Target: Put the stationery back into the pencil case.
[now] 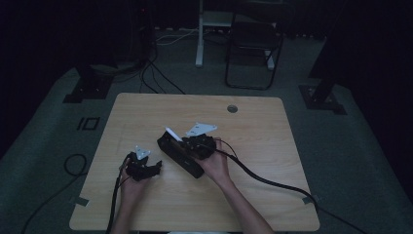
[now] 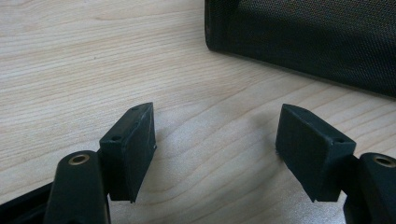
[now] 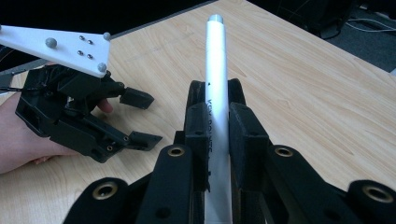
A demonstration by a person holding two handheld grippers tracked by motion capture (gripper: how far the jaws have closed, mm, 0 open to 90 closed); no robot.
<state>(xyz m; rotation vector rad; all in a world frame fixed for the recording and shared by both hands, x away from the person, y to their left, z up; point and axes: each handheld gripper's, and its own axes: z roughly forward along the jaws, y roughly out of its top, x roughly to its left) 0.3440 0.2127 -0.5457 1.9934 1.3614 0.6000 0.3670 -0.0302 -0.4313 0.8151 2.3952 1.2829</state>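
My right gripper (image 3: 217, 100) is shut on a slim silver-white tube (image 3: 216, 60) with dark print along it; the tube sticks out past the jaws. In the high view the right gripper (image 1: 189, 142) holds that tube (image 1: 173, 134) just above a long black fabric case (image 1: 181, 158) lying near the table's middle. To the left of the case, my left gripper (image 1: 156, 167) rests low over the wood. Its jaws stand wide apart with nothing between them (image 2: 217, 126), and the case's corner (image 2: 308, 37) lies just beyond. The left gripper (image 3: 140, 119) also appears in the right gripper view.
The wooden table (image 1: 253, 146) has a round cable hole (image 1: 232, 108) near its far edge. Cables trail off both grippers across the table. Beyond the table stand a dark folding chair (image 1: 253, 44) and black stand bases (image 1: 321, 95) on the floor.
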